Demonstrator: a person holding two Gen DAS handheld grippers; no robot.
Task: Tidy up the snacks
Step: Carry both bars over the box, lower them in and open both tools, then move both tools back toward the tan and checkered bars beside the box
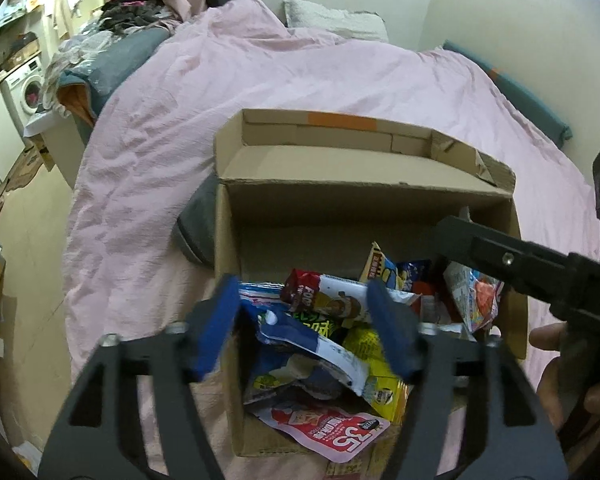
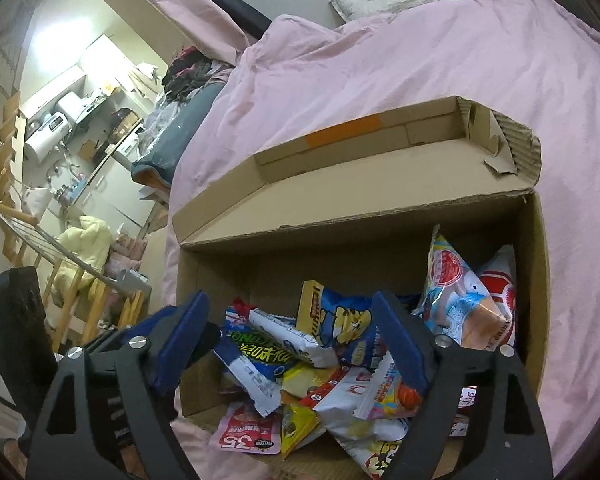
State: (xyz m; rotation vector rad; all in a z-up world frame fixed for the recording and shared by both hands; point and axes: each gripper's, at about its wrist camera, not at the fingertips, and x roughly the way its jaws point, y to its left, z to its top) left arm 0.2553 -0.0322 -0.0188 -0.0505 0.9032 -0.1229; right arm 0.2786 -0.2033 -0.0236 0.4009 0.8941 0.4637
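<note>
An open cardboard box [image 1: 236, 240] sits on a pink bed and holds a heap of several snack packets. It also shows in the right wrist view [image 2: 538, 240]. My left gripper [image 1: 304, 328] is open above the box's near left part, over a blue and white packet [image 1: 312, 344]. A pink packet marked 35 [image 1: 332, 432] hangs over the near edge. My right gripper [image 2: 296, 340] is open over the heap, above a yellow and blue packet [image 2: 340, 320]. Its dark body [image 1: 532, 268] reaches over the box's right wall in the left wrist view. Both grippers are empty.
The pink duvet [image 1: 260, 100] covers the bed around the box. The box's flap [image 2: 340, 184] lies open at the far side. A grey pillow [image 1: 332, 20] is at the head. Clothes [image 1: 132, 12] and a washing machine [image 1: 28, 88] are at the left.
</note>
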